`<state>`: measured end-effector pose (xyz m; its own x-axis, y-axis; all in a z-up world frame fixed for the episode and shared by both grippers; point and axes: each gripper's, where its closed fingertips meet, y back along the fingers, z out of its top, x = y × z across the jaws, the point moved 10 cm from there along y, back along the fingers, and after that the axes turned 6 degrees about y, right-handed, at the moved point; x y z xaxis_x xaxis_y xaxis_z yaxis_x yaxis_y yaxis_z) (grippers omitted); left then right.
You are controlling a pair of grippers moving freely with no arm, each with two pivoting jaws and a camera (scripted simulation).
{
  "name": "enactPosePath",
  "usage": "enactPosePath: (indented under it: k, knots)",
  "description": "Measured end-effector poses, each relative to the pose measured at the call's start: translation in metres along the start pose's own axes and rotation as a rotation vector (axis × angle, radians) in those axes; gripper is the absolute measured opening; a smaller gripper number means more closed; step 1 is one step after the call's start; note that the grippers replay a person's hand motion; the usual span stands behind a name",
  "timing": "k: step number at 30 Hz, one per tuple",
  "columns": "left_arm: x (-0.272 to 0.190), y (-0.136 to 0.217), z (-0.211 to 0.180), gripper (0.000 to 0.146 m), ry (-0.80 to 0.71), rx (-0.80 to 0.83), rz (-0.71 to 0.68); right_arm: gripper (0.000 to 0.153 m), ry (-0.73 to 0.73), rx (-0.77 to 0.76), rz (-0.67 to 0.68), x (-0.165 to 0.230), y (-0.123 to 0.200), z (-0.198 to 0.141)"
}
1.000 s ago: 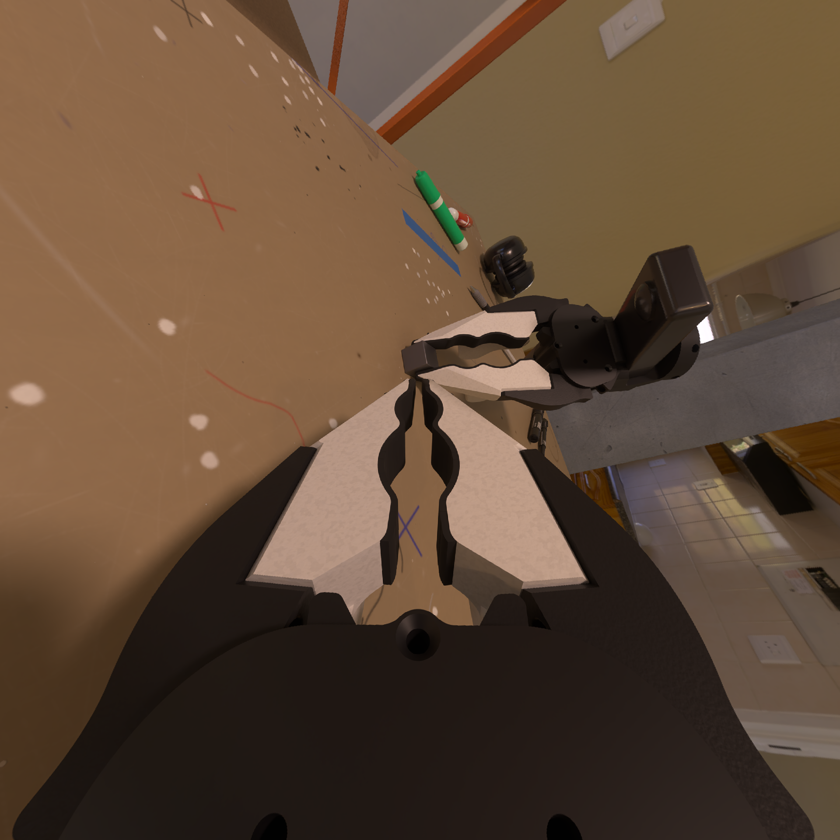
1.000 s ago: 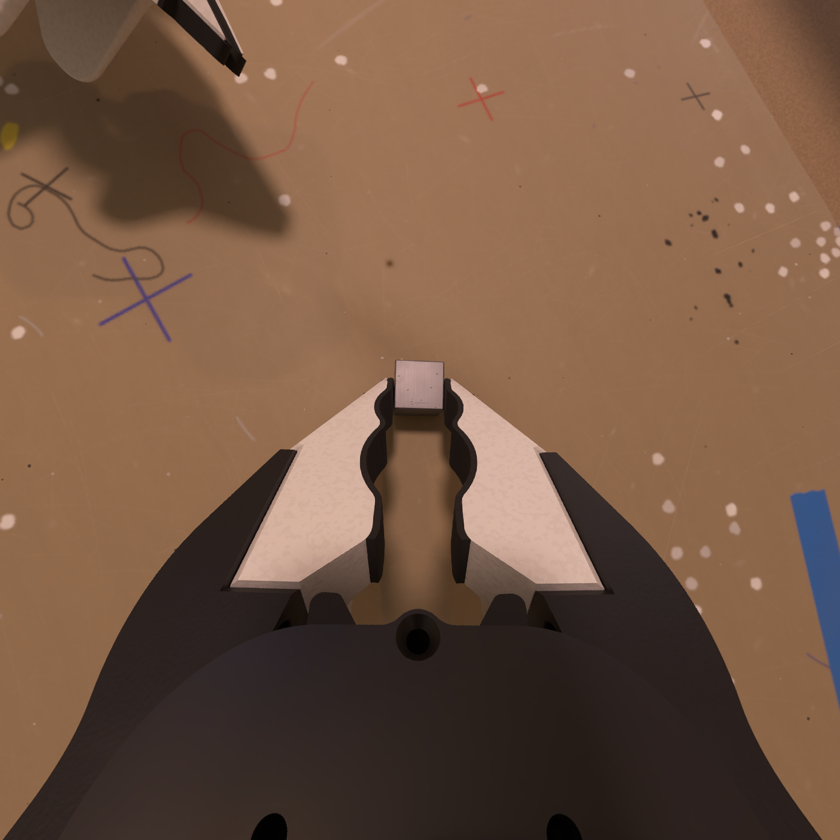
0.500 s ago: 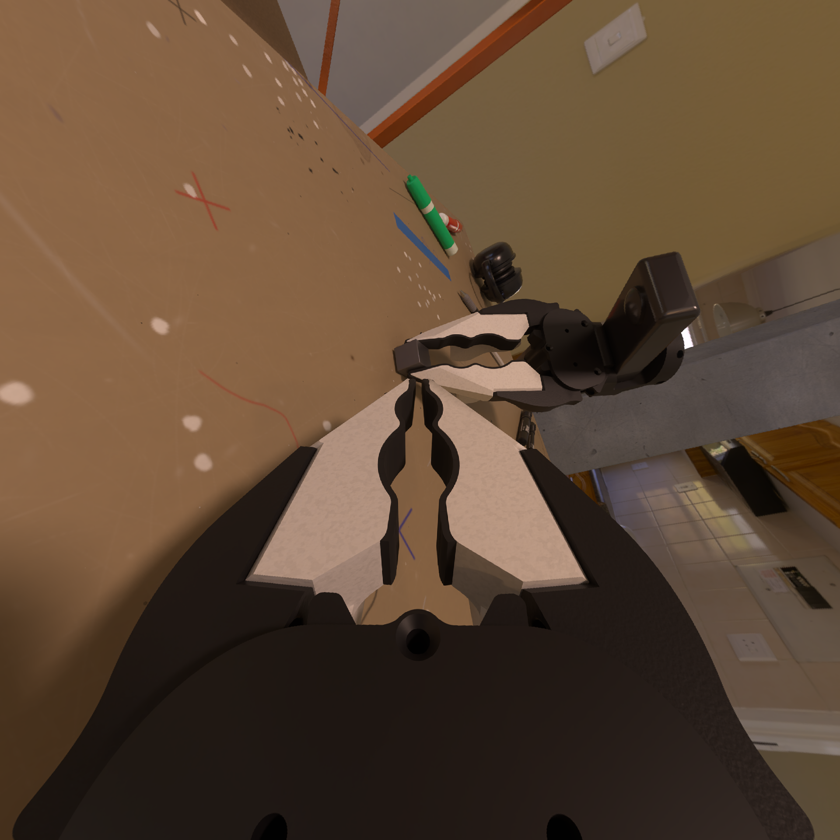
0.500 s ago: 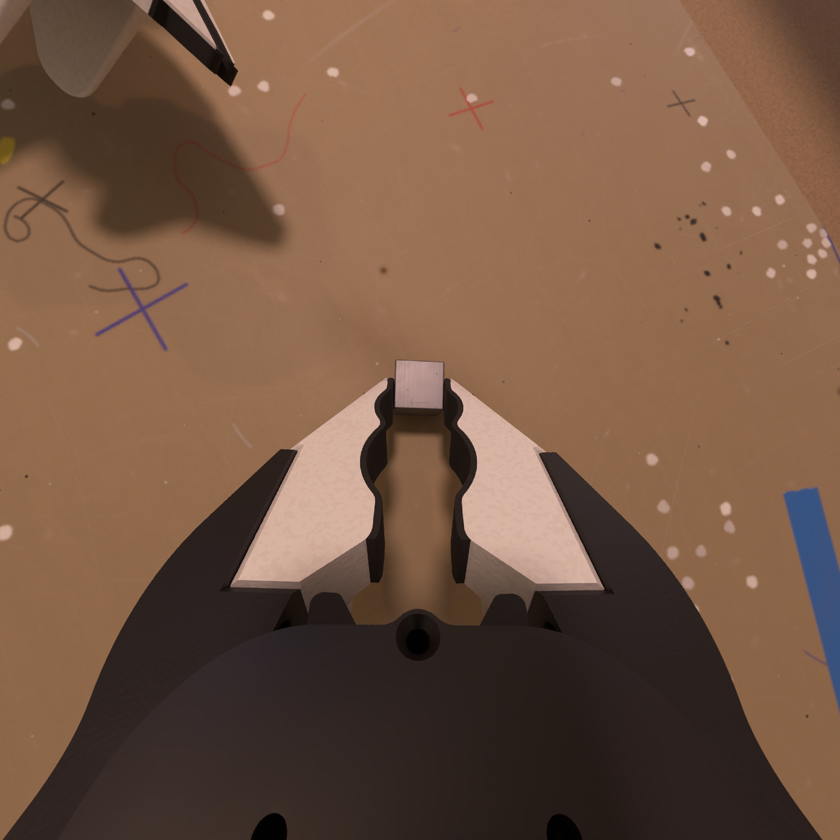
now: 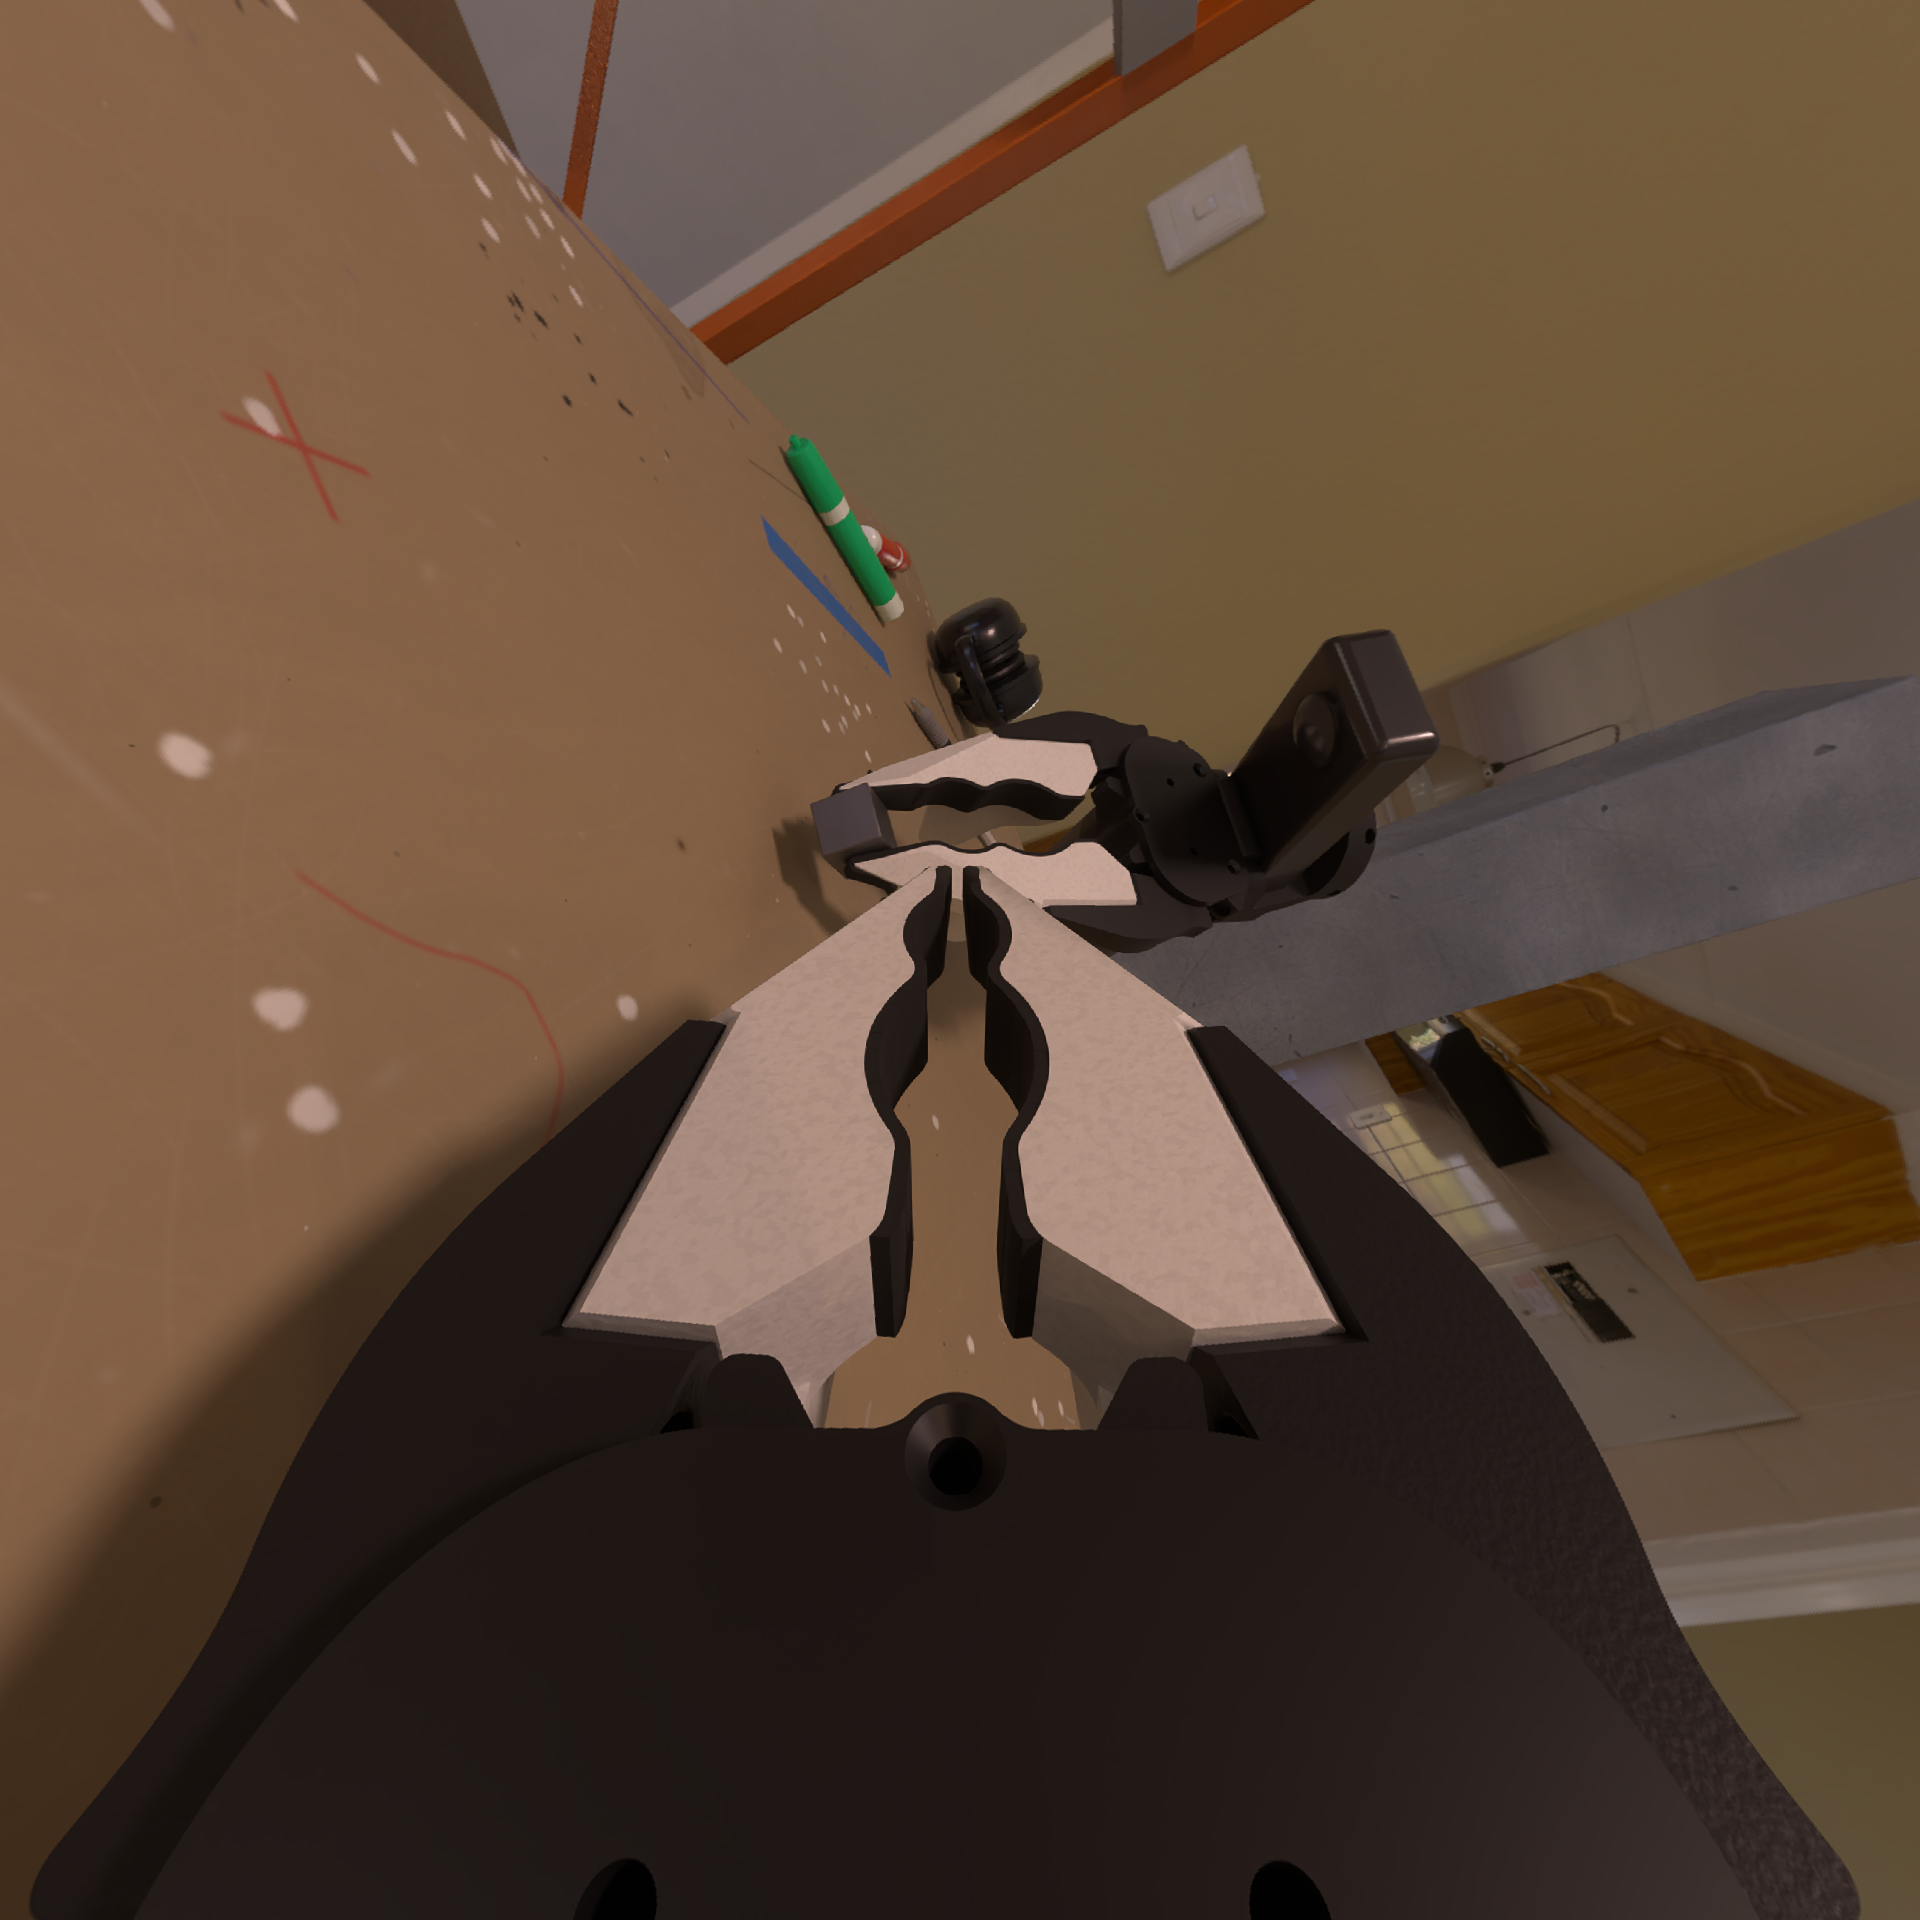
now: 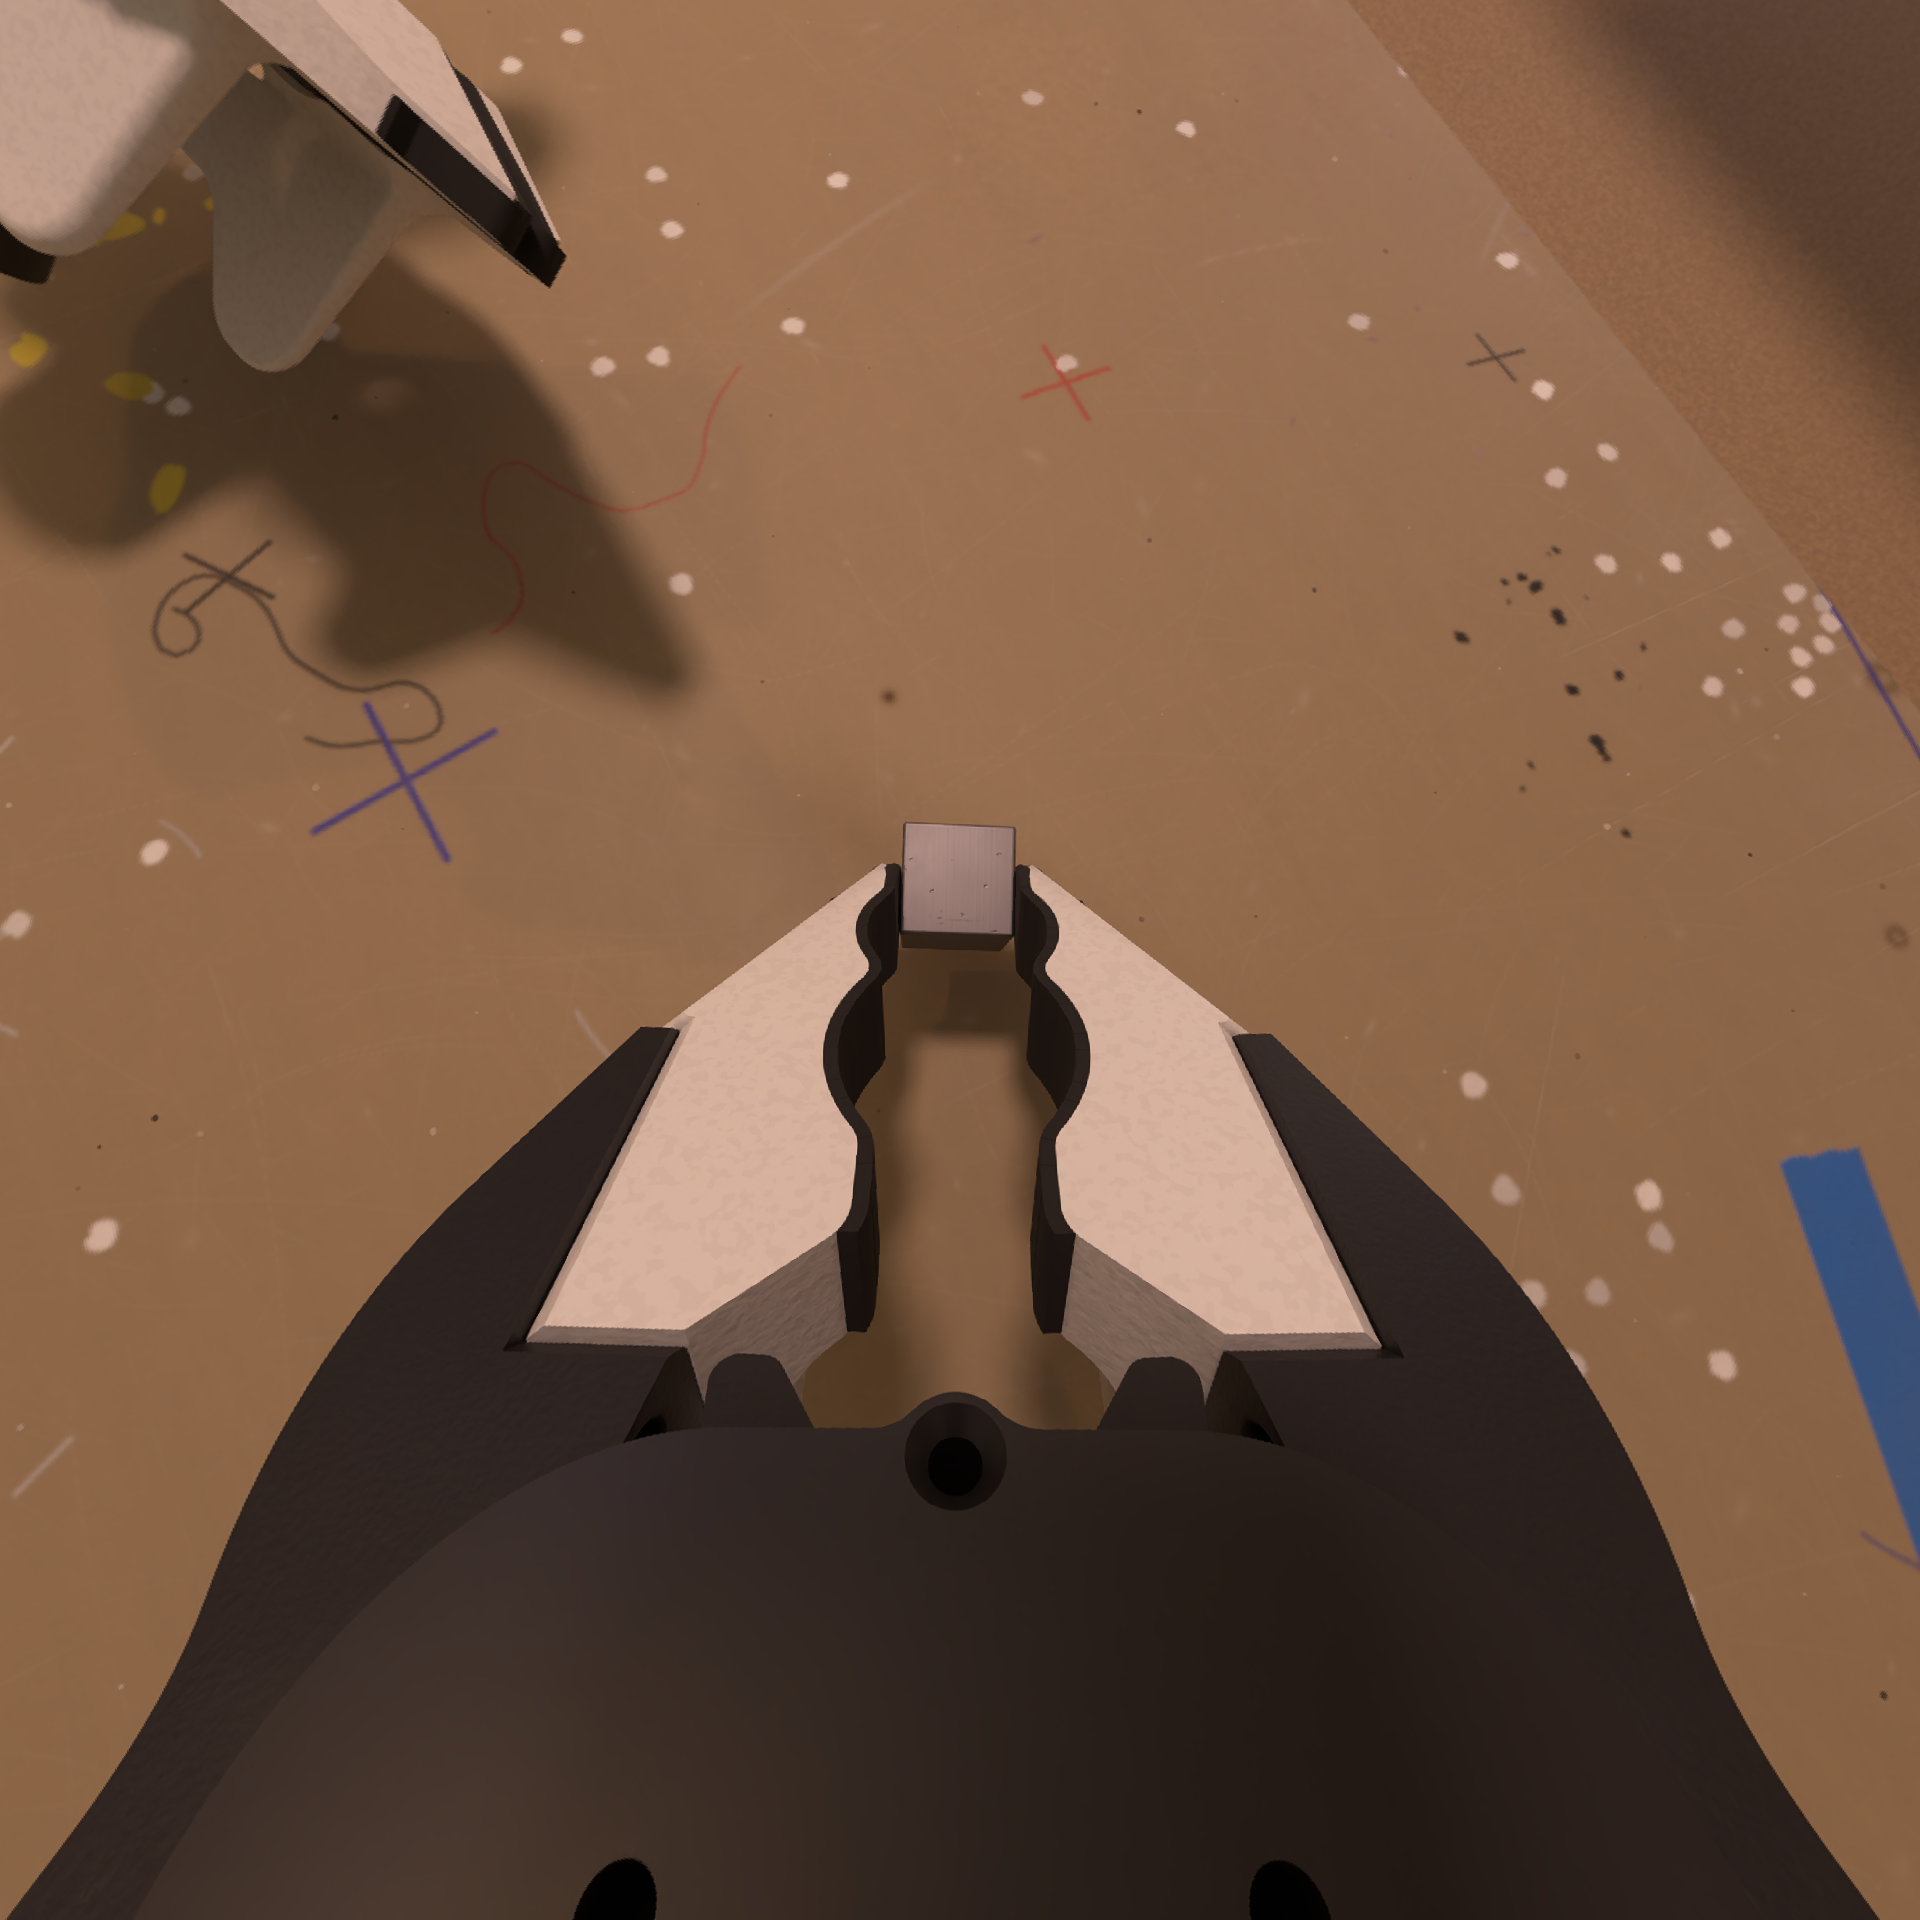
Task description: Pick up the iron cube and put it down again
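Left wrist view only: green marker (image 5: pixel 842 528), black round object (image 5: pixel 985 649) and blue tape strip (image 5: pixel 826 597) at the table's (image 5: pixel 364 727) far edge, wall beyond. Right wrist view only: cube's top face, pen crosses on the tabletop. Iron cube (image 6: pixel 957 881): clamped between the right gripper's (image 6: pixel 957 894) fingertips, lifted clear of the table, shadow beneath. Small, dull grey metal, sharp-edged, faintly pitted. Left gripper (image 5: pixel 956 881): jaws almost together, holding nothing, just beside the right gripper.
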<state>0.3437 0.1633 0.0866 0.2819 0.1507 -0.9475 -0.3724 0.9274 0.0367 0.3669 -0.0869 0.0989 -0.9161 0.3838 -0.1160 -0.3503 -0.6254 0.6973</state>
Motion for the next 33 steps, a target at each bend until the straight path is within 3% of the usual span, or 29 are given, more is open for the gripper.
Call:
enactPosePath:
  k: [33]
  knots:
    - [-0.0027,0.0027,-0.0009,0.003,-0.033,-0.011,0.02,0.021,0.014,0.018,-0.006,0.0011,-0.0019,-0.0026]
